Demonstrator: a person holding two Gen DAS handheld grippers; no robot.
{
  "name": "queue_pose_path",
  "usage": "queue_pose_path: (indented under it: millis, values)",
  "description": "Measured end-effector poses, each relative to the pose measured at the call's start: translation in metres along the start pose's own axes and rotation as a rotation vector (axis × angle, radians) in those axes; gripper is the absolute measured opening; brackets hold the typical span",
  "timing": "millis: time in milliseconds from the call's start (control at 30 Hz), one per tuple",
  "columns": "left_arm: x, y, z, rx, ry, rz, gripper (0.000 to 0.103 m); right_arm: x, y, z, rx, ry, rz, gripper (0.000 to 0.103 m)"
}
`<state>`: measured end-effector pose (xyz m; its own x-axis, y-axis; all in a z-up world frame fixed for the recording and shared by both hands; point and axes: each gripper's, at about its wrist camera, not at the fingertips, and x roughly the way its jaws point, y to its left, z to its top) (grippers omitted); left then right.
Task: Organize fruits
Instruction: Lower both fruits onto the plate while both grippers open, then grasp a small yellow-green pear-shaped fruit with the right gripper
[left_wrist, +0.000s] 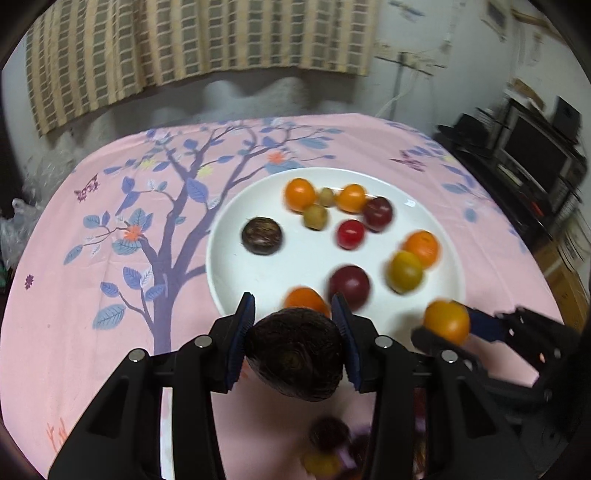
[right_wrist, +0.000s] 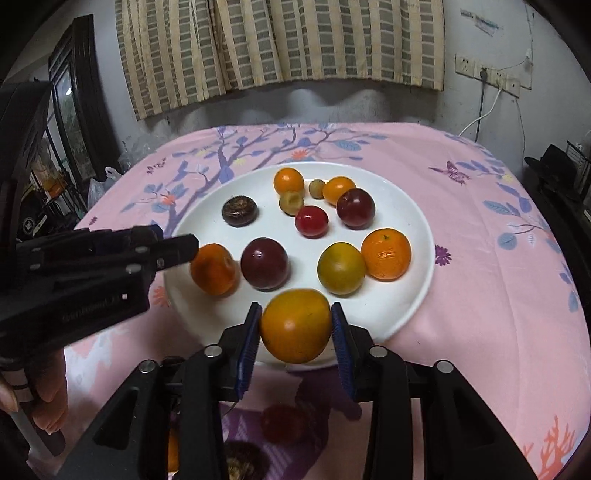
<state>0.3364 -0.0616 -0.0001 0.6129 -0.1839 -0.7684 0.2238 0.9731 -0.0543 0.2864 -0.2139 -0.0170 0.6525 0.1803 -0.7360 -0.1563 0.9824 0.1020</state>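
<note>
Grips a dark wrinkled fruit (left_wrist: 295, 358) squarely between the pads of the left claw (left_wrist: 293, 297), pads pressed against both flanks, fruit hanging clear above the pink tablecloth (left_wrist: 92, 350) just short of the white plate (left_wrist: 306, 251). Grips likewise an orange fruit (right_wrist: 295, 325) in the right claw (right_wrist: 295, 306), closed on its widest part, poised over the plate's near rim. Looks like the carry-and-place step, with both loads not yet set down. To do it well: bring each claw forward and low before letting go, since round fruit dropped from height is likely to roll. For the left claw, steer past the mandarin (left_wrist: 306, 299) and the dark plum (left_wrist: 349, 286) sitting directly ahead of its fingertips, and aim for the bare patch farther ahead and to the left, beside the matching dark fruit (left_wrist: 262, 235), if sorting by kind is the aim. For the right claw, mind the yellow-green fruit (right_wrist: 341, 267) just ahead and slightly right, and the plum just ahead to the left; set down in the open gap immediately beyond the fingertips or alongside the other orange fruits. Keep the two claws well apart, as the left one already reaches in close on the right claw's left side. Open slowly, then lift straight back. Below and behind both claws, more fruit (left_wrist: 328, 435), too blurred to identify.
</note>
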Motion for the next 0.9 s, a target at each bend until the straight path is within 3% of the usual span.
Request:
queue_pose_path:
  millis: [33, 100, 367, 500, 900]
  values:
    - [0.003, 0.003, 0.002, -0.016, -0.005, 0.009, 0.055, 0.001, -0.002, 0.0, 0.014, -0.01, -0.01, 0.056]
    - [0.003, 0.009, 0.002, -0.045, -0.021, 0.013, 0.062, -0.002, -0.007, -0.002, 0.036, -0.031, 0.006, 0.056]
    - [-0.03, 0.006, -0.027, -0.013, -0.048, 0.003, 0.07, -0.029, -0.012, -0.038, 0.024, 0.002, 0.026, 0.056]
    - [-0.057, 0.0, -0.059, -0.004, -0.046, -0.03, 0.072, -0.048, -0.008, -0.063, -0.013, 0.026, 0.025, 0.056]
    - [-0.095, -0.003, -0.147, 0.01, 0.014, -0.027, 0.076, -0.079, 0.014, -0.123, -0.061, 0.066, 0.048, 0.055]
